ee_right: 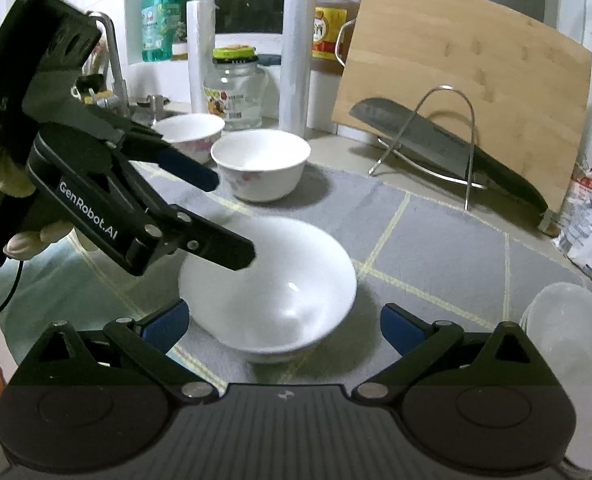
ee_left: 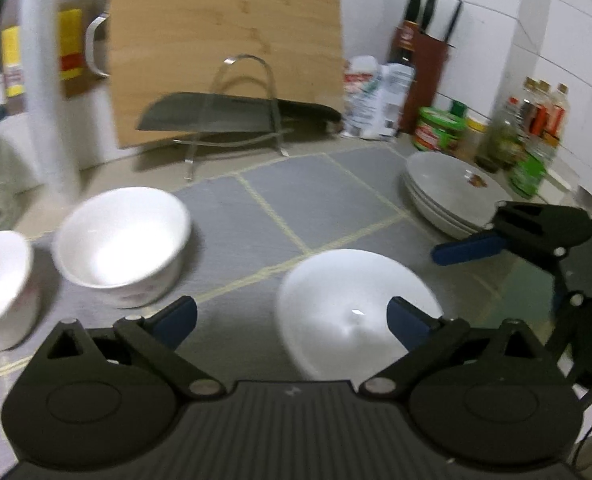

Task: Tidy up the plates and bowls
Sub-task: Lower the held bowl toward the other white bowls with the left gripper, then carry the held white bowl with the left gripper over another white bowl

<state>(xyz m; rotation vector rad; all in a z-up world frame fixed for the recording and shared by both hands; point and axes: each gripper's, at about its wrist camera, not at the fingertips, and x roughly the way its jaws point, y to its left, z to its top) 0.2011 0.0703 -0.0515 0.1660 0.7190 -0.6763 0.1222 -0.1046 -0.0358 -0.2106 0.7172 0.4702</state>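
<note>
White bowl [ee_right: 272, 292] beneath left claw [ee_right: 232, 220] marked "GenRobot.AI"

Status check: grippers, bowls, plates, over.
Left gripper open, right gripper open, both empty. Nearest bowl loose on mat; plates stacked right. Path unobstructed.

A grey mat [ee_right: 435, 240] covers the counter [ee_left: 108, 172]. On it stand three white bowls [ee_right: 272, 288], near its right edge stacked plates [ee_left: 447, 192].
</note>
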